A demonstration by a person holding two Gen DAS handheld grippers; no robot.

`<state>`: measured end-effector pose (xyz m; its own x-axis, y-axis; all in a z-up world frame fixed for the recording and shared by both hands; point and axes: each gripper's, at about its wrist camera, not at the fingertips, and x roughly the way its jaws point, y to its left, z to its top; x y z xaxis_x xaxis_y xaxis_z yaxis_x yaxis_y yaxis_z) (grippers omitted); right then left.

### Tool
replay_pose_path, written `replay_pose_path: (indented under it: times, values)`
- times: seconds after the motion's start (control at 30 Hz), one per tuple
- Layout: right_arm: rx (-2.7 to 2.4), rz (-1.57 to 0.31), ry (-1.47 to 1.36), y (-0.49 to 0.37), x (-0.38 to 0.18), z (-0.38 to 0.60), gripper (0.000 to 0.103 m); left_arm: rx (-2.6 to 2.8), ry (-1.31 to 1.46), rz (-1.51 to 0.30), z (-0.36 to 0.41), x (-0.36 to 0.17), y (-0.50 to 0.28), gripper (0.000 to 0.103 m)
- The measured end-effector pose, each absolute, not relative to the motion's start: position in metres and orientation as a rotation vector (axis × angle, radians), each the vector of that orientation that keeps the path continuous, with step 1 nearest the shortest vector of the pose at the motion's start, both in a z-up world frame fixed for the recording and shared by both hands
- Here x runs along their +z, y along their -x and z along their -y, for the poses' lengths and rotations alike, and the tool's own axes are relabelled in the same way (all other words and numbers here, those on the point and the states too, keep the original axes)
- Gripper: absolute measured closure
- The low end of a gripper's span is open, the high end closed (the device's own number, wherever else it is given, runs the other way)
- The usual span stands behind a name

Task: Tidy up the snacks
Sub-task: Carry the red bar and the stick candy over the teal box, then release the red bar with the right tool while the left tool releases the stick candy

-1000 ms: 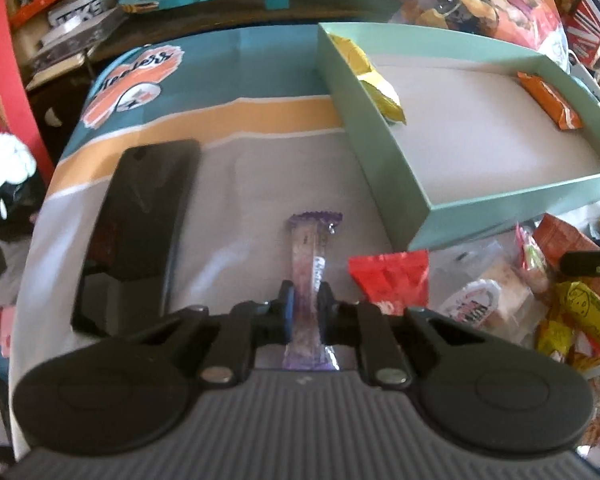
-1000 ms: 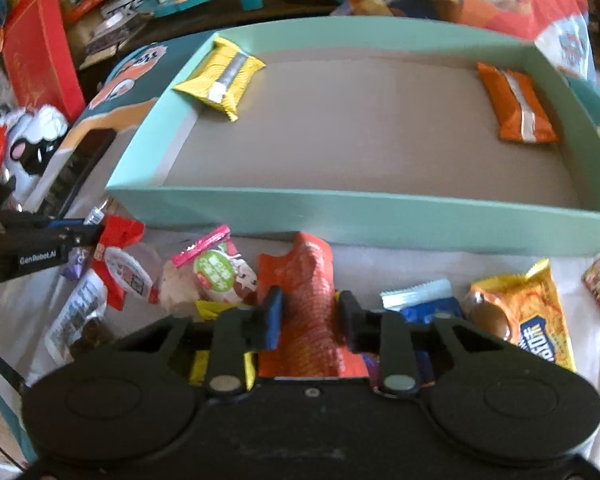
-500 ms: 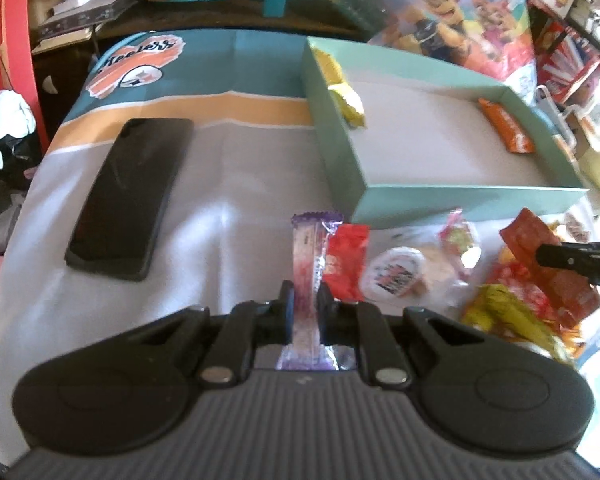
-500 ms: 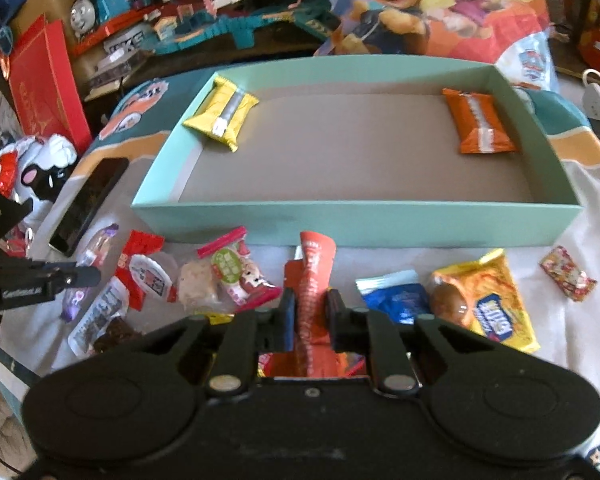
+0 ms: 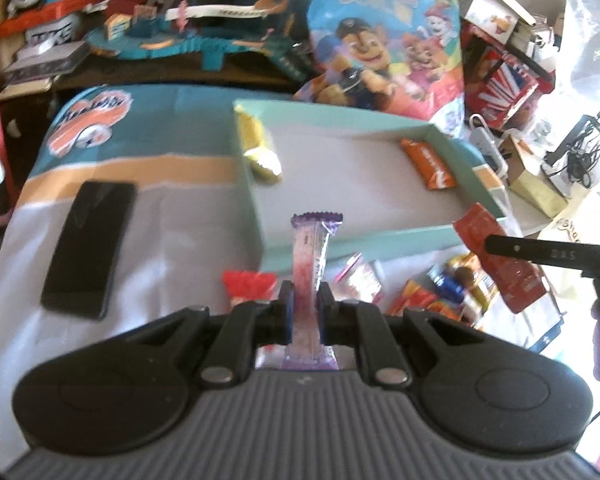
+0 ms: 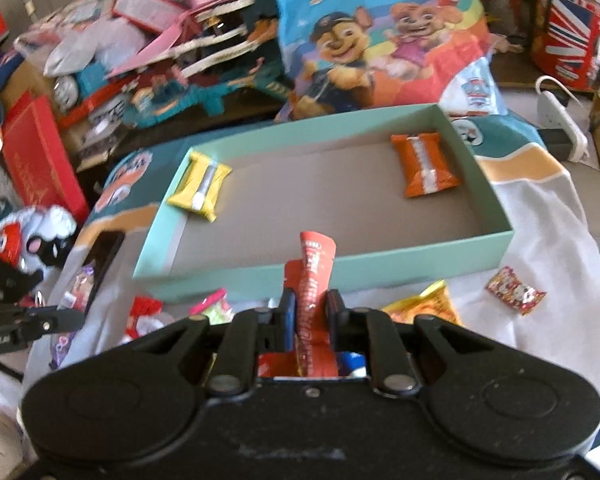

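Observation:
My left gripper [image 5: 305, 292] is shut on a slim purple and pink snack bar [image 5: 312, 252], held upright above the cloth, just before the near left corner of the teal box [image 5: 360, 246]. My right gripper [image 6: 311, 300] is shut on a red-orange snack packet [image 6: 314, 268], lifted in front of the box's near wall [image 6: 380, 264]. In the left wrist view that packet [image 5: 496, 260] hangs from the right gripper's finger [image 5: 548, 254]. Inside the box lie a yellow packet [image 6: 200, 186] at the left end and an orange packet [image 6: 424, 164] at the right end.
A black phone [image 5: 88, 248] lies on the cloth left of the box. Several loose snacks [image 5: 432, 292] are scattered before the box's near wall, and one small red sweet [image 6: 514, 290] lies apart at the right. Toys and a cartoon bag [image 6: 380, 32] crowd the space behind.
The right gripper shut on the red-orange packet and lifted it off the pile. The left gripper rose with the purple bar. Both views now look from higher up, toward the box.

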<state>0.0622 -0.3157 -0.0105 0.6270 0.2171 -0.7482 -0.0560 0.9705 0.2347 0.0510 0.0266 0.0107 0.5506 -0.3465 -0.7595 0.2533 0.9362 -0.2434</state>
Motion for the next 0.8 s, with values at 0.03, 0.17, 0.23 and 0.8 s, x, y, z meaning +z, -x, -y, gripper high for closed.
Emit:
replay_pose_path:
  times: [0.03,0.17,0.23,0.8]
  values:
    - [0.149,-0.877,-0.208,-0.066,-0.01,0.321,0.087,-0.364,0.109,-0.921,-0.022,0.013,-0.056,0.092]
    - [0.115,-0.857,-0.254,-0.091,-0.003,0.338,0.087,-0.378,0.085,-0.914,0.001,0.02,-0.088,0.092]
    - [0.102,-0.845,-0.264,-0.106,0.0,0.347,0.087,-0.382,0.085,-0.915,0.011,0.021,-0.107,0.092]
    - [0.062,-0.866,-0.253,-0.246,-0.041,0.362,0.087,-0.28,0.06,-0.964,0.057,-0.021,-0.256,0.092]
